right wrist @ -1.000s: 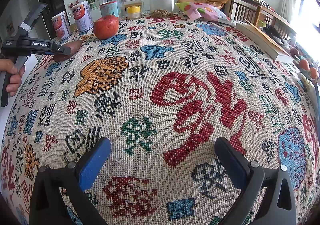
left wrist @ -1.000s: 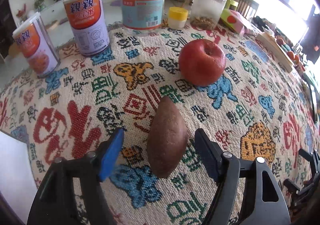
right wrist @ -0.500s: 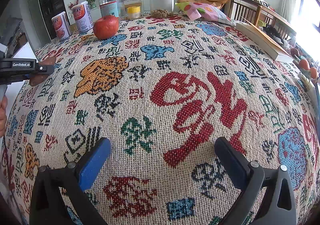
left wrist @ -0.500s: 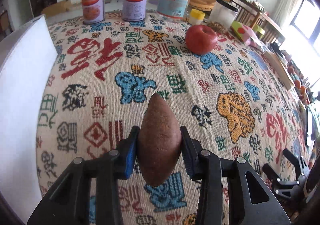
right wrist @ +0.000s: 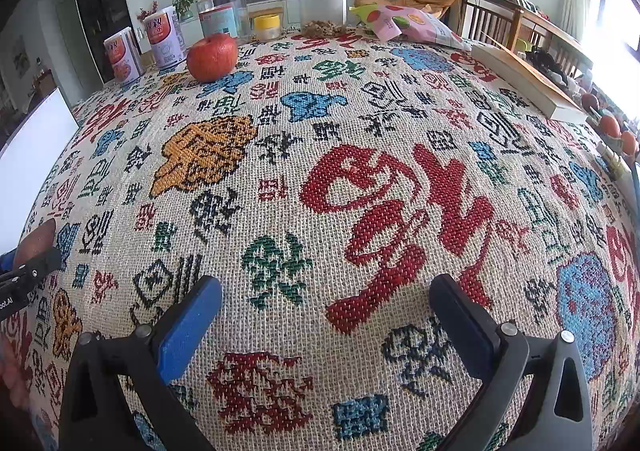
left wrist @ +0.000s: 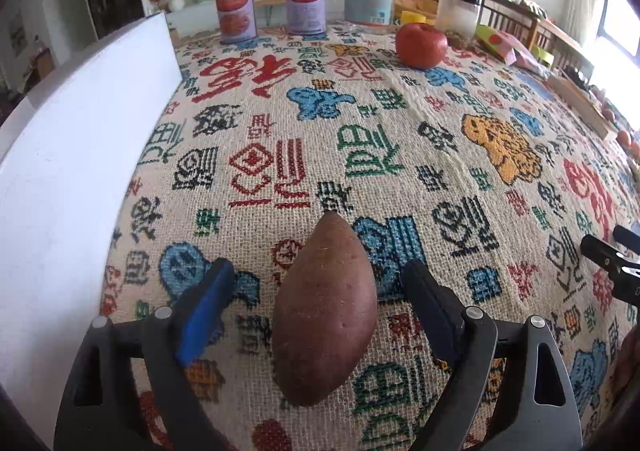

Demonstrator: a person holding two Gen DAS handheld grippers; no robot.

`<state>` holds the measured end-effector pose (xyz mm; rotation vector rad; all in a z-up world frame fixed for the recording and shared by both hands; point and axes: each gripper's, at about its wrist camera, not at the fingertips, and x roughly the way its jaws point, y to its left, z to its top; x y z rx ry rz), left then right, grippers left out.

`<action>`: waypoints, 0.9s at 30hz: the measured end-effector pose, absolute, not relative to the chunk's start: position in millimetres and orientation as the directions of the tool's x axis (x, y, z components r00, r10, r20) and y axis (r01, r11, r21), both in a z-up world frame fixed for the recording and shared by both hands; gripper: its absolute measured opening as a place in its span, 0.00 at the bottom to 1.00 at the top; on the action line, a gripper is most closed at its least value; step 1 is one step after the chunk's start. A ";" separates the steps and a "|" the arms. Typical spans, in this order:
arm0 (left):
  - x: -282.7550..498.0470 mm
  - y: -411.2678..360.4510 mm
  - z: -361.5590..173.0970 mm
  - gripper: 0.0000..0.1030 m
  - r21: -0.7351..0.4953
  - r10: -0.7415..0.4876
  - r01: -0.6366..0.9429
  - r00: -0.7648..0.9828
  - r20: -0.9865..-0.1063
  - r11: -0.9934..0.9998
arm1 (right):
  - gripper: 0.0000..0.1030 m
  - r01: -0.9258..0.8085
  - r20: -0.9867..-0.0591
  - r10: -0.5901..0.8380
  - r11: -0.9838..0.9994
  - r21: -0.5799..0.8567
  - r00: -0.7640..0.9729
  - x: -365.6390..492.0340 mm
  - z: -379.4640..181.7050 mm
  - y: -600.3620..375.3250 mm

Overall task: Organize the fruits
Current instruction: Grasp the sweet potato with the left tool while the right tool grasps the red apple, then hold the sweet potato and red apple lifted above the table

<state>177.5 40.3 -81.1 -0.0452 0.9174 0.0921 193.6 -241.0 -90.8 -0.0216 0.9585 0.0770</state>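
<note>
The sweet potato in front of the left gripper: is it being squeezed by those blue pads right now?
No. The sweet potato lies on the tablecloth between the left gripper's open jaws, with a gap on each side.

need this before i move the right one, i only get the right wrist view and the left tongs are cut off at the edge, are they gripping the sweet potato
Observer: No. The left tongs are open, the jaws having just opened; the sweet potato sits between the pads, touching neither.
Operator: is it down on the cloth
Observer: It looks so: it lies on the cloth, pointed tip aimed away from the tongs.
</note>
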 end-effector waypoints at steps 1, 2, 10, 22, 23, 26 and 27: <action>177.4 41.0 -81.6 0.88 -0.005 0.057 -0.101 0.605 -0.794 0.995 | 1.00 -0.075 -0.818 0.056 0.997 0.015 0.572 193.2 -90.8 -240.7; 177.7 41.3 -82.7 0.90 -0.008 0.054 -0.100 0.603 -0.796 0.995 | 1.00 -0.076 -0.819 0.055 0.997 0.015 0.572 192.7 -90.7 -240.1; 177.4 37.7 -85.3 0.95 0.002 0.063 -0.102 0.601 -0.797 0.995 | 1.00 -0.301 -0.860 0.161 0.953 0.008 0.485 206.7 -88.4 -220.9; 177.4 38.9 -85.8 0.96 -0.005 0.061 -0.107 0.602 -0.796 0.994 | 0.94 -0.409 -0.755 0.344 0.906 0.110 0.558 417.0 -71.0 -123.6; 177.3 38.8 -85.8 0.96 -0.004 0.062 -0.107 0.603 -0.796 0.994 | 0.94 -0.404 -0.761 0.334 0.909 0.103 0.557 430.6 -71.5 -115.1; 177.5 38.6 -85.7 0.96 -0.004 0.062 -0.107 0.603 -0.796 0.994 | 0.66 -0.378 -0.804 0.325 0.916 0.137 0.498 459.8 -80.6 -102.7; 177.8 38.8 -85.8 0.96 -0.003 0.062 -0.107 0.603 -0.796 0.994 | 0.66 -0.367 -0.806 0.327 0.918 0.149 0.493 461.6 -79.9 -104.2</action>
